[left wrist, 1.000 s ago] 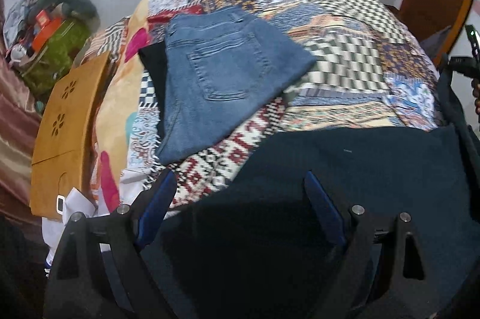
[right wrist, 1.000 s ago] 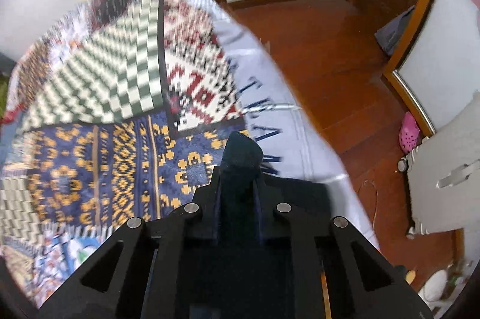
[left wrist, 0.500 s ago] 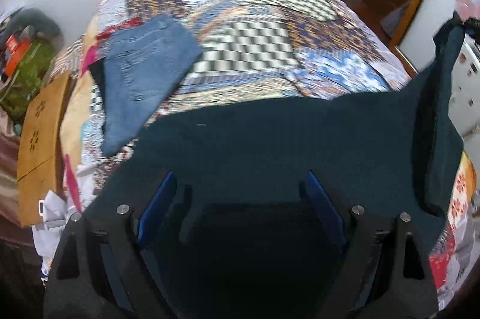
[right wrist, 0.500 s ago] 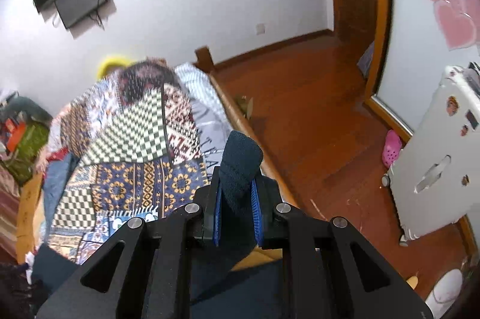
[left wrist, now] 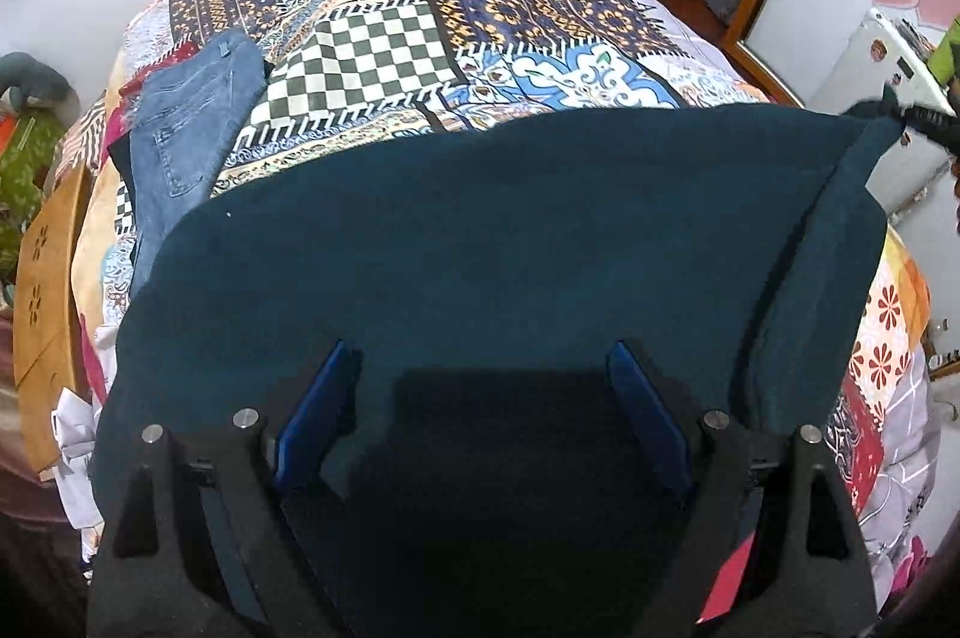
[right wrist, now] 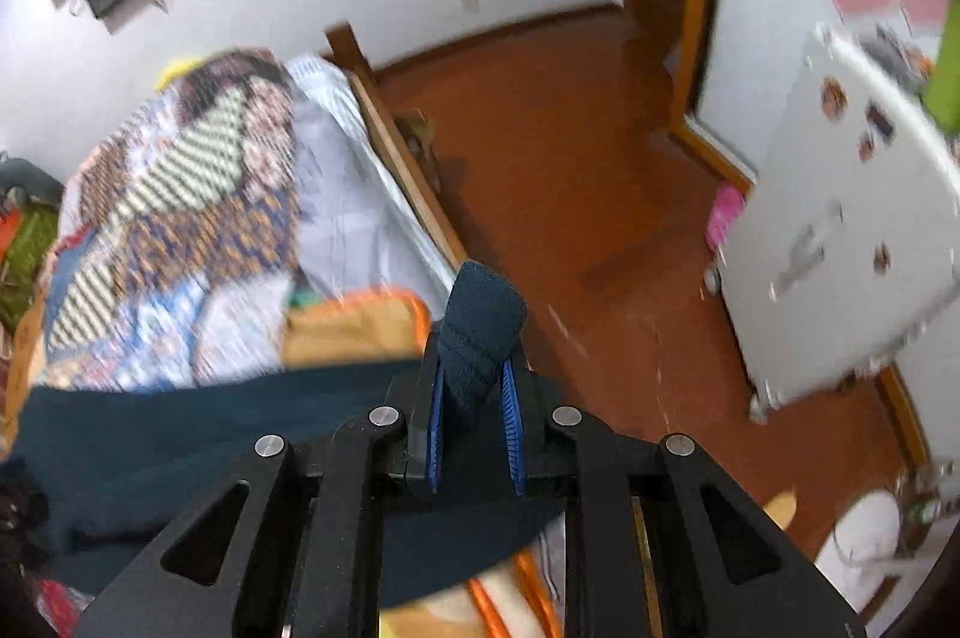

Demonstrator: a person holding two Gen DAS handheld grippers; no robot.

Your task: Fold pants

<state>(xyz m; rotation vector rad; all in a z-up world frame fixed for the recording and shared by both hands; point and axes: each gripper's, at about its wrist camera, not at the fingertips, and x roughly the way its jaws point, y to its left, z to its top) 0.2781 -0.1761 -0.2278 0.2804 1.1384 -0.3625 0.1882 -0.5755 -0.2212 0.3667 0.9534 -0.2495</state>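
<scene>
My right gripper (right wrist: 474, 386) pinches the teal pants (left wrist: 480, 242) taut over the quilt (left wrist: 384, 38), left gripper (left wrist: 480, 398) wide and empty: next, lay them flat.

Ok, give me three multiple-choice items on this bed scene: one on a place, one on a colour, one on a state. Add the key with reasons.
1. Where do the folded blue jeans lie on the patchwork quilt?
A. far left part
B. far right part
C. on the floor

2. What colour are the pants being handled?
A. red
B. dark teal
C. white

3. How do the right tongs stand?
A. wide open, nothing between them
B. shut on the pants
C. out of sight in both views

Key: 1 A, the jeans sit at the quilt's left edge in the left wrist view. 2 B, the spread cloth is dark teal. 3 B, the blue pads pinch a bunched fold of teal cloth.
</scene>
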